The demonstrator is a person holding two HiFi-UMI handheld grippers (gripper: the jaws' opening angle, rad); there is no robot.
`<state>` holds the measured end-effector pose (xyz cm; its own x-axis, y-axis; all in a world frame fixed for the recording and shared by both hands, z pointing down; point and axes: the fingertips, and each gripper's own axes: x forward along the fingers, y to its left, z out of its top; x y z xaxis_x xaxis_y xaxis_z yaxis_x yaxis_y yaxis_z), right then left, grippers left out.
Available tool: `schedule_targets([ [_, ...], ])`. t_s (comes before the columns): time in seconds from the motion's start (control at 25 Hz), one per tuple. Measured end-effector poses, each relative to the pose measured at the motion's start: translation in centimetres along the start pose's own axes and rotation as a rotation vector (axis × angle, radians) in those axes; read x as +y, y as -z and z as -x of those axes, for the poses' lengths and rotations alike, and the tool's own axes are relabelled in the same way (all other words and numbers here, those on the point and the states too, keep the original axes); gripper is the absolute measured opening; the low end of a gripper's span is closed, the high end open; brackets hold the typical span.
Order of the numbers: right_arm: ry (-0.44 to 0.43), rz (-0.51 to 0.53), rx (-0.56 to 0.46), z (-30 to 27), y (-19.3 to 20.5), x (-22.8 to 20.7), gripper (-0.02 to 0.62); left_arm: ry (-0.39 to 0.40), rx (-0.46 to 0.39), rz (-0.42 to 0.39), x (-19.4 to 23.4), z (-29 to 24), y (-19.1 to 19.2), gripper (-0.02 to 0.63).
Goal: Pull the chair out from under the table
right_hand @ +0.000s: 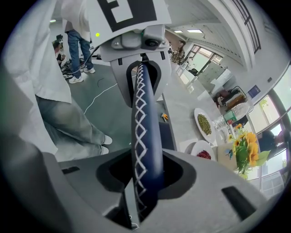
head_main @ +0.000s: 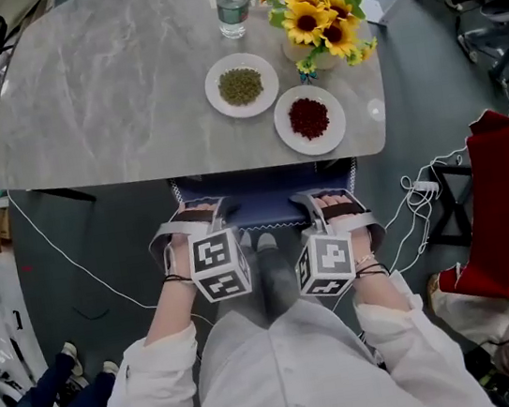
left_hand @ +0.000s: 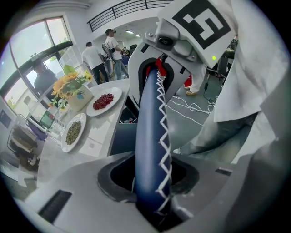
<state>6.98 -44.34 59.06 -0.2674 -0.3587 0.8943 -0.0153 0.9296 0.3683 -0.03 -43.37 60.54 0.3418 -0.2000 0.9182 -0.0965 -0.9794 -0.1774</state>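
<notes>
The chair [head_main: 269, 207] has a navy backrest with white zigzag stitching, and its seat is tucked under the near edge of the grey marble table [head_main: 126, 103]. My left gripper [head_main: 196, 221] is shut on the left part of the backrest's top edge. My right gripper [head_main: 335, 202] is shut on the right part. In the left gripper view the padded edge [left_hand: 152, 127] runs between my left gripper's [left_hand: 152, 189] jaws up to the other gripper. The right gripper view shows the same edge [right_hand: 145, 132] clamped in my right gripper [right_hand: 145, 182].
On the table near the chair are a plate of green beans [head_main: 241, 85], a plate of red beans [head_main: 309, 118], a sunflower vase [head_main: 322, 22] and a water bottle [head_main: 232, 2]. White cables [head_main: 421, 211] and a red object [head_main: 506, 207] lie at the right; a bystander's feet [head_main: 71, 367] at the left.
</notes>
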Motion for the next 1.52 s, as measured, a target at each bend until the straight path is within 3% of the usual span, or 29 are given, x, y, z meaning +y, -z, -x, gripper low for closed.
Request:
schedule_targets([
  [0.72, -0.021, -0.014, -0.002, 0.8, -0.2, 2.8, 0.121, -0.012, 0.013, 0.008, -2.6, 0.3, 0.3, 0.151],
  [1.0, -0.061, -0.057, 0.008, 1.6, -0.2, 5.6, 0.120, -0.024, 0.033, 0.014, -5.3, 0.5, 0.6, 0.149],
  [1.52, -0.056, -0.077, 0.015, 4.7, -1.3, 11.2, 0.120, -0.029, 0.021, 0.021, -11.2, 2.9, 0.6, 0.137],
])
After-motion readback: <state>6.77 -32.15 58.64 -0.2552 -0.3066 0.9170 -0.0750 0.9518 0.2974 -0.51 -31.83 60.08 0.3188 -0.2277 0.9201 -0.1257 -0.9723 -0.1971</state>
